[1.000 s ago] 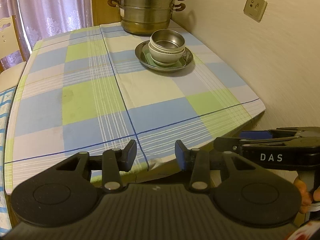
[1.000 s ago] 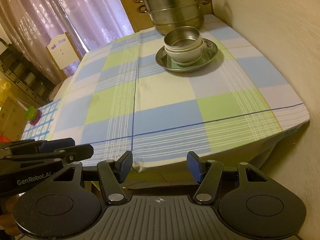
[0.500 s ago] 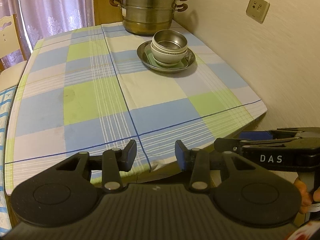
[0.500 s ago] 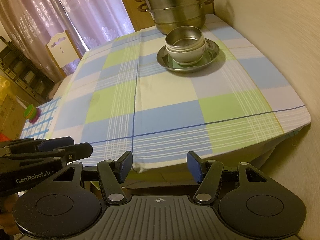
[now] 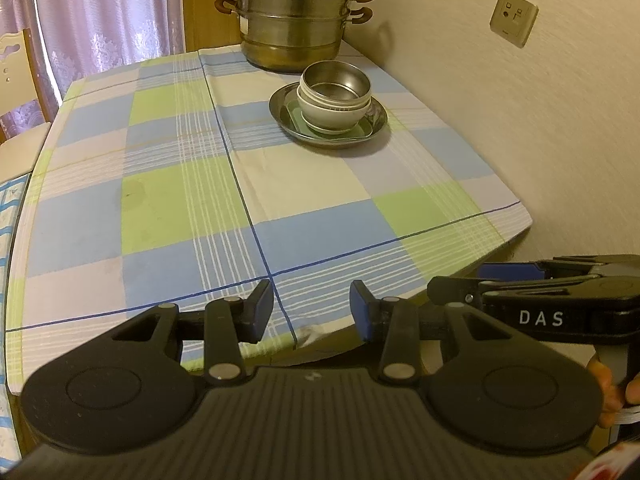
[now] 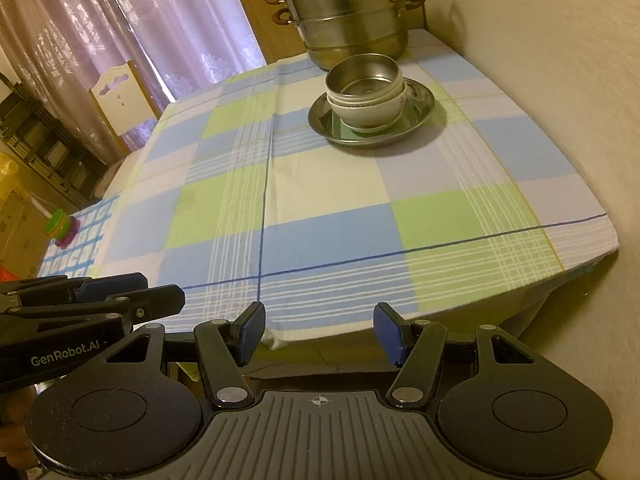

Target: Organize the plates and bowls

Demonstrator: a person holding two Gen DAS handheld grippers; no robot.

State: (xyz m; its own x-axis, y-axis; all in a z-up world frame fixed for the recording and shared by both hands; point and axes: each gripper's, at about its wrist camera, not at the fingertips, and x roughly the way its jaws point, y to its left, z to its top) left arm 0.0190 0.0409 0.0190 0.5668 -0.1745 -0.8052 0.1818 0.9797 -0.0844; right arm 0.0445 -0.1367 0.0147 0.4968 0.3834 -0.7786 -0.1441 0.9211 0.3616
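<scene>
A steel bowl [image 5: 335,82] [image 6: 363,76] is nested in white bowls [image 5: 332,114] [image 6: 370,110], and the stack stands on a green dish inside a round metal plate [image 5: 370,136] [image 6: 420,114] at the far right of the checked table. My left gripper [image 5: 311,312] hangs open and empty over the table's near edge, far from the stack. My right gripper [image 6: 319,330] is open and empty too, also at the near edge. Each gripper shows from the side in the other's view: the right gripper [image 5: 460,280], the left gripper [image 6: 160,294].
A tall steel steamer pot [image 5: 292,20] [image 6: 348,12] stands behind the stack at the table's far end. A wall [image 5: 540,120] runs along the right side. A chair [image 6: 120,100] and curtains are at the far left; a small green toy [image 6: 60,226] lies left.
Nothing on the table has moved. The left view has crept slightly, so the stack sits a little further right in it; both grippers keep the same opening.
</scene>
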